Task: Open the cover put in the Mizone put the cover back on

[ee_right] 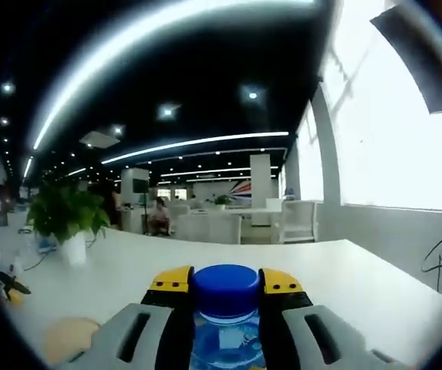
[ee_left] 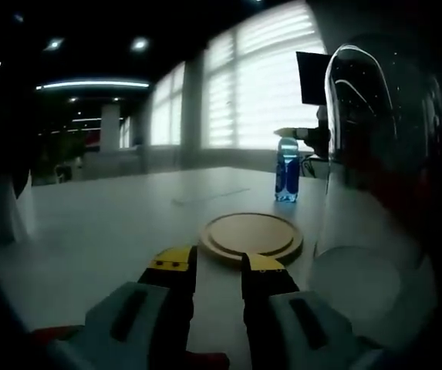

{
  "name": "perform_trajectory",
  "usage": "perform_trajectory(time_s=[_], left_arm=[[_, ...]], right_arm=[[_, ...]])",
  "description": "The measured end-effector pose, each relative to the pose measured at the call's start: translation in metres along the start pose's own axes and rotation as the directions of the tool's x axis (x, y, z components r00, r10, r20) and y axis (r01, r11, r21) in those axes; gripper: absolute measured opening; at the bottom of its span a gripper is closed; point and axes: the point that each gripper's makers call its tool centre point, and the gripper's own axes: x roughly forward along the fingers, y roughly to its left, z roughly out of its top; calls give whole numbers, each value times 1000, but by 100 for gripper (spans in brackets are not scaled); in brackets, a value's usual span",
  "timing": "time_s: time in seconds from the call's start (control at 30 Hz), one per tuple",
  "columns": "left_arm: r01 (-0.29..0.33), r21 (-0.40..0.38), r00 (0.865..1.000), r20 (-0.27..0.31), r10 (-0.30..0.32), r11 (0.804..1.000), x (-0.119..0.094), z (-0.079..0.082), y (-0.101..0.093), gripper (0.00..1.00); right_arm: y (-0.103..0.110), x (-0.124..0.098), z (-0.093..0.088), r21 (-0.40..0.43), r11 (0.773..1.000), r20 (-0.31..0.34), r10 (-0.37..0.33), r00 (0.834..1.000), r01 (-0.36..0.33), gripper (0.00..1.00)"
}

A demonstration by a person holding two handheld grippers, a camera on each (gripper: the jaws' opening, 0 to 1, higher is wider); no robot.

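In the left gripper view, the left gripper hovers over the white table, its 2 jaws narrow and holding nothing; ahead lies a round wooden board, beyond it a Mizone bottle, and rightmost a clear dome cover. In the right gripper view, the right gripper clamps a blue-capped bottle.

White table carries round wooden board, blue-labelled bottle standing upright beyond it, large clear cover at right; potted plant far side.

One Mizone bottle, one round wooden board, one clear cover, one potted plant
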Motion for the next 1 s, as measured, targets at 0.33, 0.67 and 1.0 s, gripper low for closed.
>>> perform_trajectory(time_s=[0.33, 0.67, 1.0], left_arm=[[-4, 10, 1000, 1, 4, 1000, -2, 1, 1, 18], [2, 24, 1000, -16, -2, 1000, 1, -4, -1, 18], [2, 27, 1000, -21, -1, 1000, 2, -5, -2, 18]], right_arm=[[7, 4, 1, 37, 999, 52, -10, 999, 8, 25], [8, 3, 3, 29, 1000, 63, -4, 998, 2, 25], [8, 4, 3, 32, 999, 67, -34, 997, 32, 25]])
